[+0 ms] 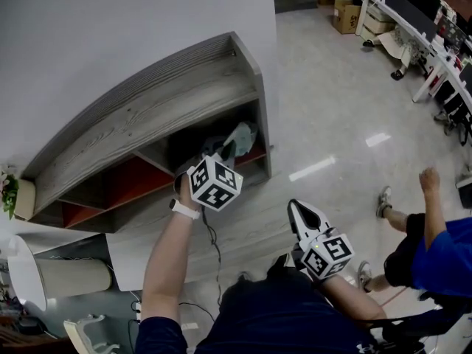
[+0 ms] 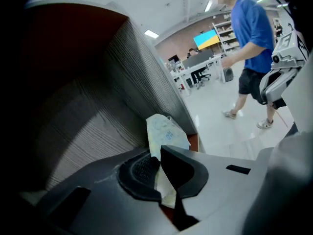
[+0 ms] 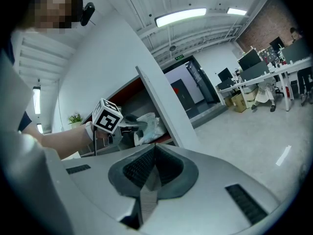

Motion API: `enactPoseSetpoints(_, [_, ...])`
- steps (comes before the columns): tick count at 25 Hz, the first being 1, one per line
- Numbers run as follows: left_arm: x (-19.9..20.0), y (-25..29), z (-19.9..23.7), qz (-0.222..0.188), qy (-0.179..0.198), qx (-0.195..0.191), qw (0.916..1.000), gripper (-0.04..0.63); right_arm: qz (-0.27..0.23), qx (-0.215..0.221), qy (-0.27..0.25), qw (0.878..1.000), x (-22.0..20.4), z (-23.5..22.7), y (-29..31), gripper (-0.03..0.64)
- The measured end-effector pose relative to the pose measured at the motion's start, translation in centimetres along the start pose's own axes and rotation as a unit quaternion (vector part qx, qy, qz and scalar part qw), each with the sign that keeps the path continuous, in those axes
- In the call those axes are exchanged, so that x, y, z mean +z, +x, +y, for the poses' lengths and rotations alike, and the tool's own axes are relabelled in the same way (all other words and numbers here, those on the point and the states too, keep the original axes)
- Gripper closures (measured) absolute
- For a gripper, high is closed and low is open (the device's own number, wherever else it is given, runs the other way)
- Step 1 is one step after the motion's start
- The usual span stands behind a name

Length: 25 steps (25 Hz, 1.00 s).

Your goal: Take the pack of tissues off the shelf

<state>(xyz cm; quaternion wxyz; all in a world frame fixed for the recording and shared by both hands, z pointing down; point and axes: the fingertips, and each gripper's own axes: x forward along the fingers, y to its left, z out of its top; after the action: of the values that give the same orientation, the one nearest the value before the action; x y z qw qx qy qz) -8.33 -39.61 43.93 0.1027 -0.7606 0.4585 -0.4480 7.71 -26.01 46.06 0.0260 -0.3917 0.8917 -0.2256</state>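
Observation:
The pack of tissues [image 1: 241,136] is a pale, crinkled plastic pack in the right-hand compartment of the grey wooden shelf [image 1: 147,116], over its red floor. My left gripper [image 1: 225,152] reaches into that compartment. In the left gripper view its jaws are shut on the near edge of the pack [image 2: 164,131], whose top sticks up past the left gripper [image 2: 159,158]. My right gripper [image 1: 296,206] hangs back from the shelf over the floor, shut with nothing between its jaws [image 3: 154,148]. The right gripper view shows the pack [image 3: 149,125] and the left gripper's marker cube [image 3: 107,115].
A person in a blue shirt [image 1: 435,249] stands on the glossy floor at the right, close to my right side. A white cylinder lamp [image 1: 66,277] and a small plant [image 1: 9,186] are left of the shelf. Cardboard boxes [image 1: 346,15] and desks line the far right.

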Motion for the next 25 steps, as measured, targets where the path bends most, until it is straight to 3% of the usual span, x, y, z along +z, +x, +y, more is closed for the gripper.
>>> enactPoseSetpoints(10, [0.9, -3.8, -0.9, -0.043, 0.007, 0.024, 0.9987, 0.577, -0.001, -0.005, -0.004, 1.000, -1.0, 2.0, -0.4, 0.606])
enactPoseSetpoints(25, [-0.4, -10.0, -6.3, -0.096, -0.029, -0.007, 0.9949, 0.578, -0.008, -0.029, -0.016, 0.999, -2.8, 6.2, -1.9, 0.606])
